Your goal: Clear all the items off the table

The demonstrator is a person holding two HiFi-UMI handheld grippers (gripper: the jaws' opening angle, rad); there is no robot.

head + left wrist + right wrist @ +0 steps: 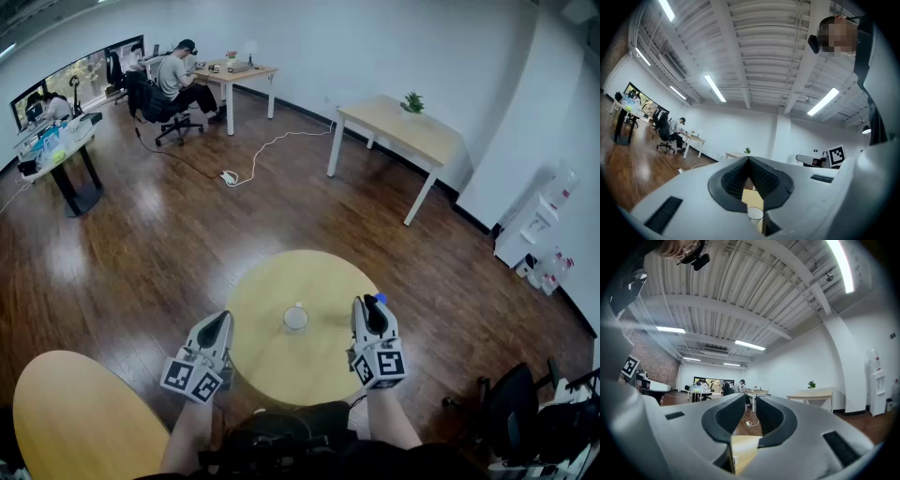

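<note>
A small pale cup (pixel 296 318) stood upright near the middle of the round wooden table (pixel 272 281), the only loose thing to be seen on its top. Nothing touched it.

The left gripper (pixel 221 321) hung over the table's near-left edge, left of the cup and apart from it. Its jaws were pressed together at the tips with nothing between them, and its own view caught the cup low down, just past the closed jaws. The right gripper (pixel 372 307) hung over the table's right edge, right of the cup and likewise clear of it. Its jaws stood slightly apart, a narrow gap showing only floor and a strip of tabletop, so it held nothing. A small blue spot showed at its far tip, though what it was could not be told.

Around the table lay dark wooden floor (pixel 169 253). A second round tabletop (pixel 84 422) sat at the near left and a black chair (pixel 516 412) at the near right. Farther off, a white cable (pixel 272 145) trailed across the floor toward a rectangular table (pixel 422 136) carrying a small plant (pixel 412 101). At the far left a person (pixel 173 75) sat at a desk (pixel 239 70), and a white water dispenser (pixel 539 220) stood by the right wall.
</note>
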